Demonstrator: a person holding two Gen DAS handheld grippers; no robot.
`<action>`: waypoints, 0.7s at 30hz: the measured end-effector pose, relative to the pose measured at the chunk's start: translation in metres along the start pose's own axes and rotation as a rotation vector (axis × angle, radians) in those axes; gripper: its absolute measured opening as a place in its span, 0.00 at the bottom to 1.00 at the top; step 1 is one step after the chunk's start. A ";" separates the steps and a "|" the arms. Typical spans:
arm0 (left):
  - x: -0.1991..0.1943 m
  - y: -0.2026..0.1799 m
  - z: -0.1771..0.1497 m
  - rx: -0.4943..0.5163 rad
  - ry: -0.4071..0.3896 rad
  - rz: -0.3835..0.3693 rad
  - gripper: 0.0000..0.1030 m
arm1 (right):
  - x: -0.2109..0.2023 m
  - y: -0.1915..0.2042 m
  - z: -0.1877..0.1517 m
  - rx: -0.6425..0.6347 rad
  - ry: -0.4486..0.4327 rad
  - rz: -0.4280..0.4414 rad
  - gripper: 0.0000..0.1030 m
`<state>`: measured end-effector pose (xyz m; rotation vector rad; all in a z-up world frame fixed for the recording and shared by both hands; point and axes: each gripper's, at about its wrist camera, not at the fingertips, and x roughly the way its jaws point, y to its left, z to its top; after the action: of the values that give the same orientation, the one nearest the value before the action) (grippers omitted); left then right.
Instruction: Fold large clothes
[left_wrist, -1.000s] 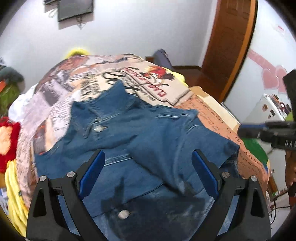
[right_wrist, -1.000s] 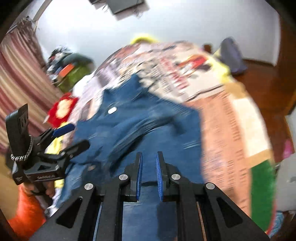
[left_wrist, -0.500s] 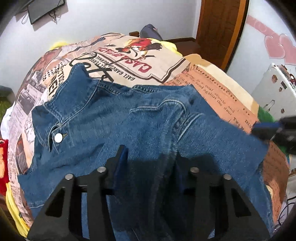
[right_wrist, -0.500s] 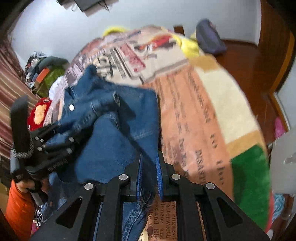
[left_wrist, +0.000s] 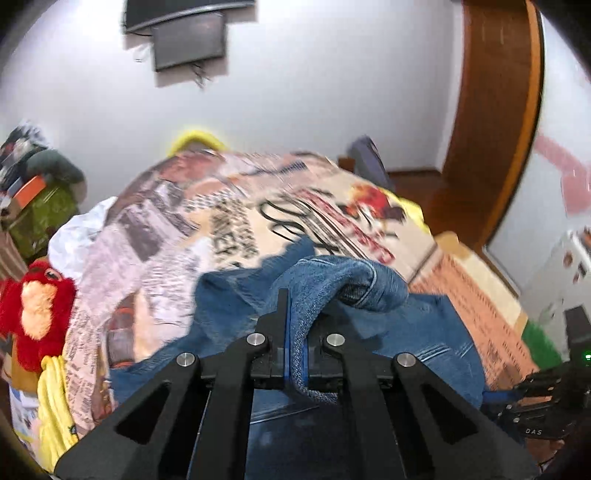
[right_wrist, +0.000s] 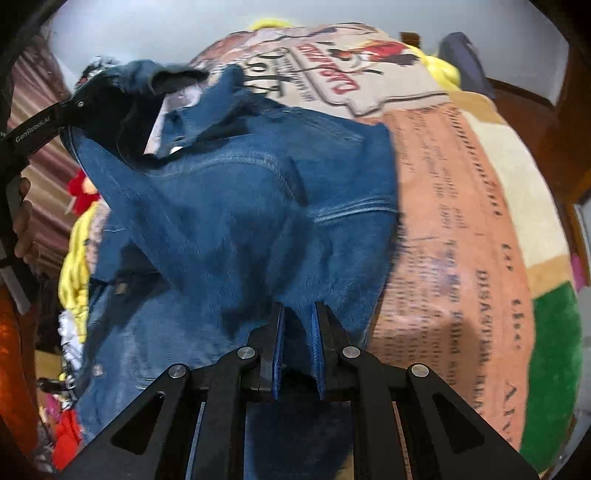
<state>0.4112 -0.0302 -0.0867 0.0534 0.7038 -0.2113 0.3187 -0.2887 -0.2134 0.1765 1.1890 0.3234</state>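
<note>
A blue denim jacket (right_wrist: 240, 206) lies spread on a bed. In the left wrist view my left gripper (left_wrist: 295, 306) has its jaws closing tight on a raised fold of the denim jacket (left_wrist: 332, 280), which bunches up over the fingertips. The right wrist view shows the left gripper (right_wrist: 110, 99) at upper left, holding that fold up off the bed. My right gripper (right_wrist: 299, 314) is shut on the jacket's near edge, with denim pinched between the blue pads (right_wrist: 317, 332). At the left view's lower right edge, part of the right gripper (left_wrist: 546, 395) shows.
A newspaper-print blanket (left_wrist: 221, 221) covers the bed, with orange and green panels (right_wrist: 554, 350) on its right side. A red plush toy (left_wrist: 33, 310) and yellow cloth (left_wrist: 55, 406) lie at the left edge. A dark bag (left_wrist: 369, 166), wooden door (left_wrist: 491, 147) and wall screen (left_wrist: 188, 40) stand beyond.
My left gripper went from wide open over the jacket to shut on a fold, then rose with it. My right gripper sank toward the bed, still holding the jacket's edge.
</note>
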 end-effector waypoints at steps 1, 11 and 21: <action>-0.005 0.009 -0.003 -0.018 -0.011 0.002 0.04 | 0.001 0.002 0.002 0.001 0.002 0.010 0.10; 0.018 0.098 -0.120 -0.233 0.216 0.031 0.11 | 0.022 0.011 -0.001 -0.004 0.047 0.011 0.10; 0.021 0.160 -0.213 -0.498 0.326 -0.045 0.22 | 0.025 0.012 -0.001 0.015 0.048 -0.001 0.10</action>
<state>0.3252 0.1476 -0.2658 -0.4120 1.0659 -0.0652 0.3237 -0.2694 -0.2320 0.1819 1.2393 0.3199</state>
